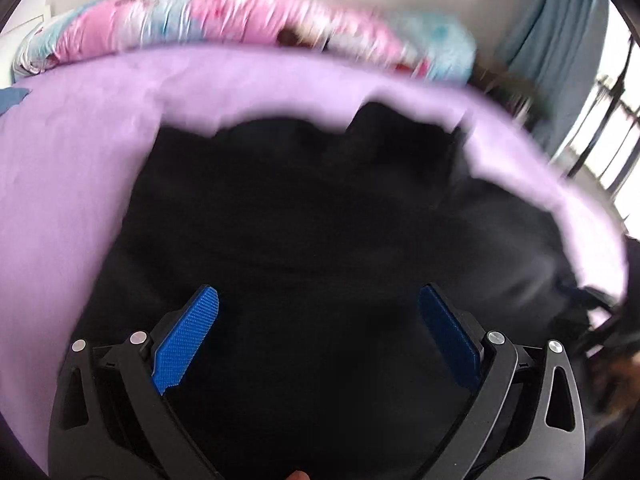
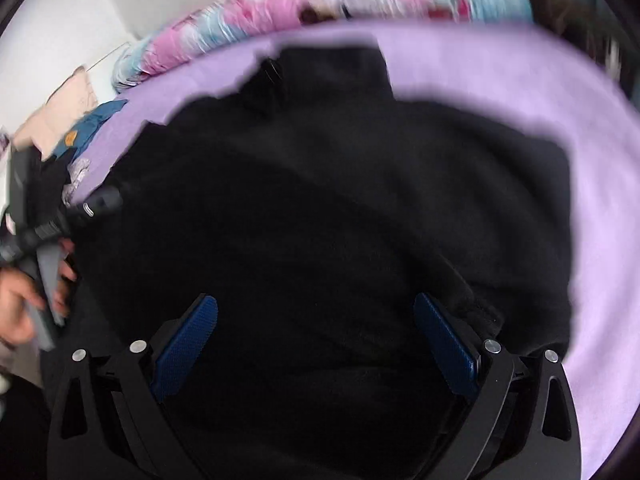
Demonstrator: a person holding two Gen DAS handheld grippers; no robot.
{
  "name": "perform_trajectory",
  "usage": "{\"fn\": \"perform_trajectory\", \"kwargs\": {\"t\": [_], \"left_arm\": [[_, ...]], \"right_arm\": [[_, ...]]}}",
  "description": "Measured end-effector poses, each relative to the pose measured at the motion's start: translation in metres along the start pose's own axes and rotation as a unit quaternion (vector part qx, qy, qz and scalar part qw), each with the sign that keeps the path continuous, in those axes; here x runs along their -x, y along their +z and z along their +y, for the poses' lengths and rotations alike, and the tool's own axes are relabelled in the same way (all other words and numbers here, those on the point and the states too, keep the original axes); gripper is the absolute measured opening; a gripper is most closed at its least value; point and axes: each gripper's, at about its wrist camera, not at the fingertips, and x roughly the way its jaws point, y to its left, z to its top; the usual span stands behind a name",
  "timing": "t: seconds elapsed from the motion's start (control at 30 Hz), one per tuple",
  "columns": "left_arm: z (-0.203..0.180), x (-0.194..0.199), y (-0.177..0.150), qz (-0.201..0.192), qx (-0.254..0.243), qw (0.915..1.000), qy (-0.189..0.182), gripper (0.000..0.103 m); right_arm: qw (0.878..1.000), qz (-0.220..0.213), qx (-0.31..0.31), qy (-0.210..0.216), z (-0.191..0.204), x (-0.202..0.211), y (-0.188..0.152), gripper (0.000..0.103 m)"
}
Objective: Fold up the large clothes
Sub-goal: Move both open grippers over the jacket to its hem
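Observation:
A large black garment (image 1: 304, 220) lies spread on a lilac bed sheet (image 1: 72, 168). It also fills the right wrist view (image 2: 320, 208), with what looks like a collar at its far edge. My left gripper (image 1: 319, 300) is open and empty, its blue pads (image 1: 188, 336) wide apart above the black cloth. My right gripper (image 2: 316, 308) is open and empty too, blue pads (image 2: 444, 344) apart over the garment. The left gripper and the hand holding it show at the left edge of the right wrist view (image 2: 44, 232). Both views are motion-blurred.
A pink and blue quilt (image 1: 224, 16) lies along the far side of the bed, against a white wall. A blue curtain (image 1: 560, 32) and window hang at the right. More clothes (image 2: 76, 128) are piled at the sheet's left edge.

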Motion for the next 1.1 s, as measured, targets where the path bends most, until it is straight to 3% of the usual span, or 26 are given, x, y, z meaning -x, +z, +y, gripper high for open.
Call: {"fn": "perform_trajectory", "kwargs": {"t": [0.07, 0.1, 0.2, 0.3, 0.4, 0.5, 0.53, 0.63, 0.7, 0.87, 0.97, 1.1], "left_arm": [[-0.02, -0.014, -0.016, -0.015, -0.064, 0.9963, 0.055, 0.098], [-0.02, -0.013, -0.017, -0.017, -0.061, 0.9961, 0.061, 0.098], [-0.012, -0.009, -0.011, -0.012, -0.027, 0.9983, 0.049, 0.098], [-0.029, 0.005, -0.004, 0.01, -0.059, 0.9946, 0.085, 0.097], [-0.037, 0.039, -0.008, -0.012, -0.077, 0.9933, 0.085, 0.097], [-0.03, 0.056, -0.021, -0.011, -0.072, 0.9946, 0.075, 0.097], [-0.025, 0.051, -0.024, -0.008, -0.07, 0.9947, 0.075, 0.097], [-0.009, 0.019, -0.035, 0.031, -0.062, 0.9957, 0.061, 0.098], [-0.008, 0.022, -0.036, 0.013, -0.06, 0.9963, 0.06, 0.098], [-0.015, 0.082, -0.038, 0.007, -0.069, 0.9953, 0.068, 0.097], [-0.002, 0.144, -0.059, -0.026, -0.046, 0.9977, 0.042, 0.097], [0.031, 0.191, -0.093, -0.019, 0.002, 0.9998, 0.006, 0.097]], "right_arm": [[0.997, -0.006, 0.058, -0.05, 0.016, -0.012, -0.005, 0.098], [0.994, -0.008, 0.079, -0.076, 0.024, -0.018, -0.007, 0.098], [0.996, -0.014, 0.06, -0.07, 0.024, -0.017, -0.003, 0.098], [0.997, -0.015, 0.033, -0.065, 0.032, 0.01, 0.008, 0.097], [0.994, -0.048, 0.065, -0.077, 0.052, 0.039, 0.002, 0.097], [0.994, -0.003, 0.077, -0.08, 0.057, 0.016, -0.009, 0.097], [0.993, 0.013, 0.08, -0.085, 0.053, 0.004, -0.014, 0.097], [0.992, -0.013, 0.091, -0.085, 0.047, -0.013, -0.023, 0.098], [0.991, -0.023, 0.092, -0.092, 0.05, -0.008, -0.023, 0.098], [0.993, -0.055, 0.066, -0.082, 0.046, 0.053, -0.036, 0.097], [0.992, -0.081, 0.047, -0.083, 0.04, 0.095, -0.056, 0.097], [0.994, -0.086, 0.017, -0.061, 0.029, 0.133, -0.102, 0.097]]}}
